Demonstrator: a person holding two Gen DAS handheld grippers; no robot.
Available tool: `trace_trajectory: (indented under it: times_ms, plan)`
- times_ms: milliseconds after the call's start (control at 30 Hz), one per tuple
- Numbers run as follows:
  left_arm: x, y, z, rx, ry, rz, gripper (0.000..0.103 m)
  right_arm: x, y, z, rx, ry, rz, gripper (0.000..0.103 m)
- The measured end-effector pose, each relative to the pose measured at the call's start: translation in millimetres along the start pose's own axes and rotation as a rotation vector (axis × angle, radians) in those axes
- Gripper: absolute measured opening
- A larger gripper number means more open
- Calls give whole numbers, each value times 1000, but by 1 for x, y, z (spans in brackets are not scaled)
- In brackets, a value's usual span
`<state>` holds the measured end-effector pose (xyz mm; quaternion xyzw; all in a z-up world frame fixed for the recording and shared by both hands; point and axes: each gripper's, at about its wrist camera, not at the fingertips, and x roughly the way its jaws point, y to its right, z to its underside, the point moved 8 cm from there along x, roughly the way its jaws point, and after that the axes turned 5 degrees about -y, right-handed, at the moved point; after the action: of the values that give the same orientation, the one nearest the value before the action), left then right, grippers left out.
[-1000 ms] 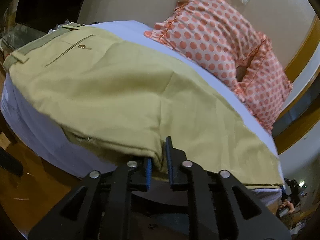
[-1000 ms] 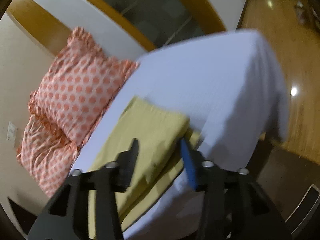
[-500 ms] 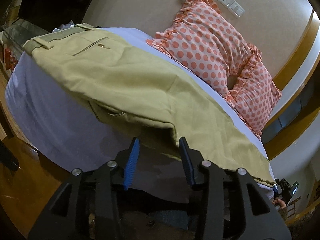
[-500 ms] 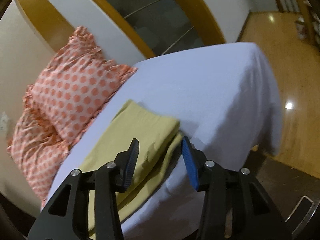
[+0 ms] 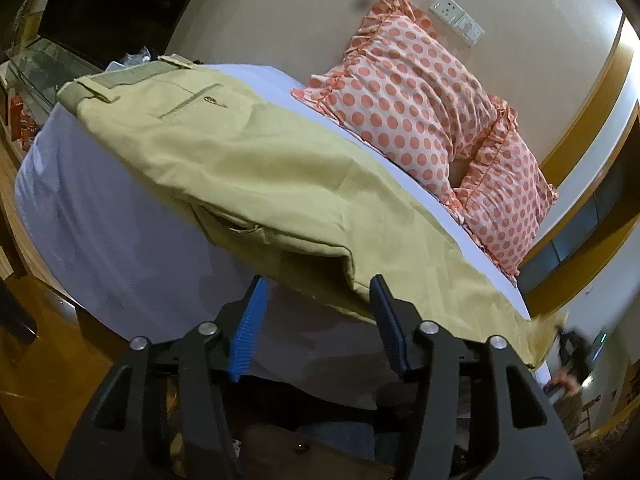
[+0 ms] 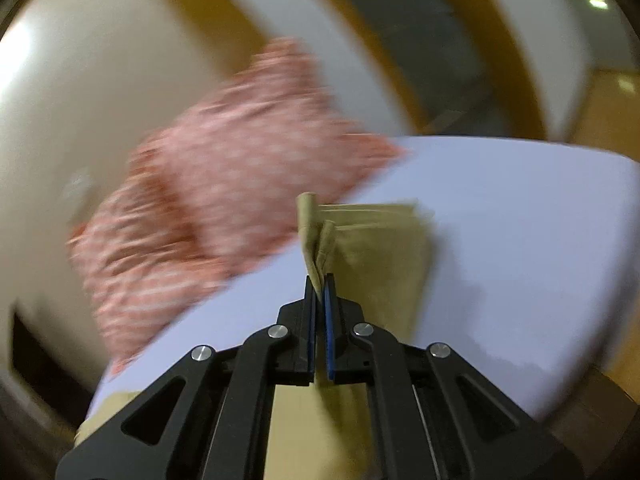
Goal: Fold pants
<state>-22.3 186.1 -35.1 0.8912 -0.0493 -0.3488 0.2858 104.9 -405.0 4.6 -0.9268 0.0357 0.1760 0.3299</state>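
Khaki pants point(image 5: 256, 168) lie folded lengthwise on a white bed point(image 5: 120, 248), waistband at the far left, legs running right. My left gripper point(image 5: 320, 300) is open and empty, just below the pants' near folded edge at the bed's side. In the blurred right wrist view, my right gripper point(image 6: 319, 284) is shut on the pants' leg cuffs point(image 6: 316, 236) and holds them lifted off the bed point(image 6: 520, 240); the rest of the leg point(image 6: 384, 264) trails down under it.
Two orange polka-dot pillows point(image 5: 420, 92) lean on the beige wall behind the pants, and show blurred in the right wrist view point(image 6: 224, 184). A wall socket point(image 5: 456, 20) sits above them. Wooden floor point(image 5: 40, 380) lies below the bed's edge.
My left gripper let go of the pants' folded edge, opened and drew back. My right gripper, open a second ago, closed on the leg cuffs and lifted them, moving fast.
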Motion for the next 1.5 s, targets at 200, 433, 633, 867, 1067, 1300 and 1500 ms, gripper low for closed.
trace_trajectory:
  times_ms: [200, 433, 633, 867, 1067, 1300, 1500]
  plan:
    - [-8, 3, 3, 28, 28, -24, 70, 27, -198, 87, -256, -287, -445, 4]
    - [-8, 10, 14, 65, -2, 27, 80, 45, -261, 229, -583, -717, -438, 45]
    - [7, 27, 14, 83, -15, 108, 84, 43, -230, 178, -491, -564, -347, 85]
    - [43, 36, 10, 31, -71, 82, 83, 54, -213, 167, -442, -549, -286, 85]
    - [25, 33, -17, -61, 29, 132, 83, 54, -214, 177, -446, -565, -290, 85]
    - [3, -33, -65, -274, 152, -29, 75, 59, -213, 181, -456, -546, -284, 85]
    - [-17, -91, -90, -487, 202, -4, 54, 59, -216, 187, -501, -517, -270, 89]
